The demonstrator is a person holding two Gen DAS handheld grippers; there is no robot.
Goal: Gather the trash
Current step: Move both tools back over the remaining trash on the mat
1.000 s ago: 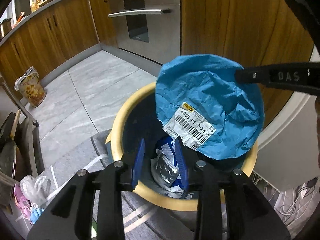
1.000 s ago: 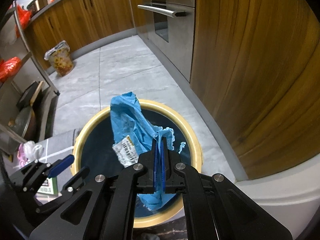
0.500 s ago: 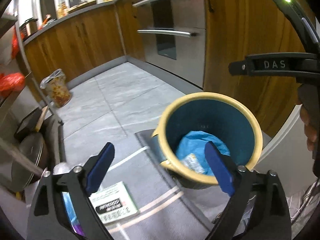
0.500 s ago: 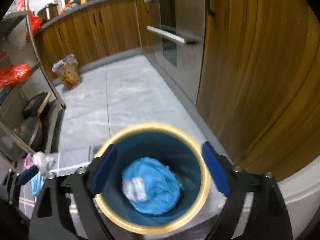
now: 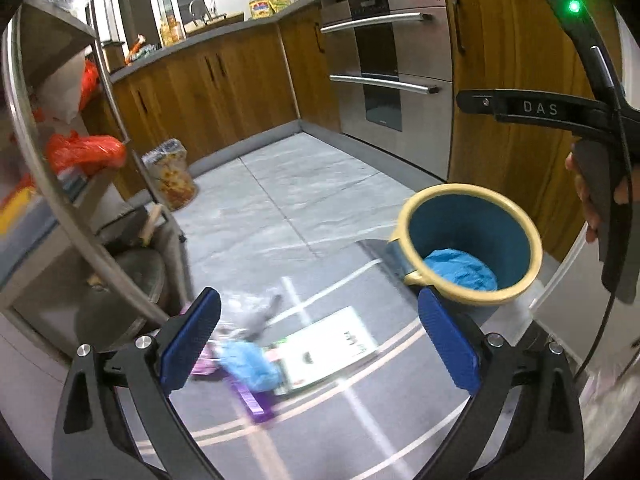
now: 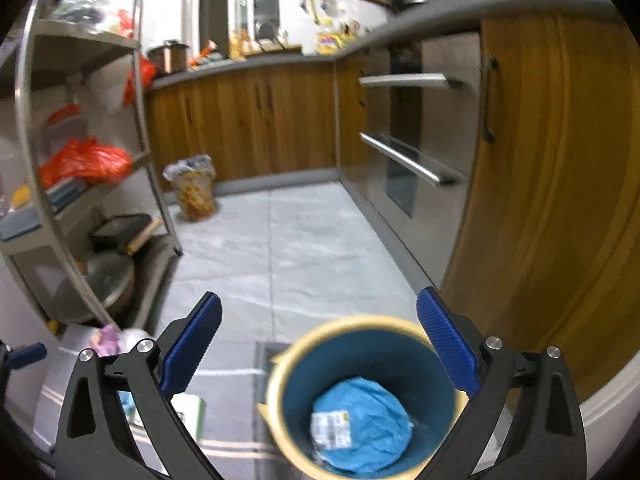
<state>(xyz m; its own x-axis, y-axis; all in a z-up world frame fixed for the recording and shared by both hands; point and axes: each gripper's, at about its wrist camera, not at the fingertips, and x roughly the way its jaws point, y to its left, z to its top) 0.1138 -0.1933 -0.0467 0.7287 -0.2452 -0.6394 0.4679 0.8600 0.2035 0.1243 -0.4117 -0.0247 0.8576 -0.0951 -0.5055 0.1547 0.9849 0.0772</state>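
Observation:
A blue bin with a yellow rim [image 5: 412,216] [image 6: 276,368] stands on a grey mat. A crumpled blue mailer bag with a white label [image 6: 360,424] [image 5: 460,272] lies inside it. My right gripper [image 6: 318,344] is open and empty, raised above the bin. My left gripper [image 5: 318,336] is open and empty, above the mat left of the bin. Under it lie a white booklet [image 5: 328,344], a small blue wad [image 5: 248,364], a purple item [image 5: 252,396] and a clear plastic piece [image 5: 252,312]. The right gripper's body [image 5: 560,112] shows at the right of the left wrist view.
A metal shelf rack [image 6: 84,208] with pots and an orange bag [image 6: 84,160] stands at the left. A lined waste basket [image 6: 194,192] stands by the wooden cabinets [image 6: 248,128]. An oven [image 6: 404,140] and a wooden panel [image 6: 552,200] are at the right.
My right gripper opened and let the blue mailer bag drop into the bin, then rose. My left gripper opened wide, pulled out of the bin and swung left over the mat.

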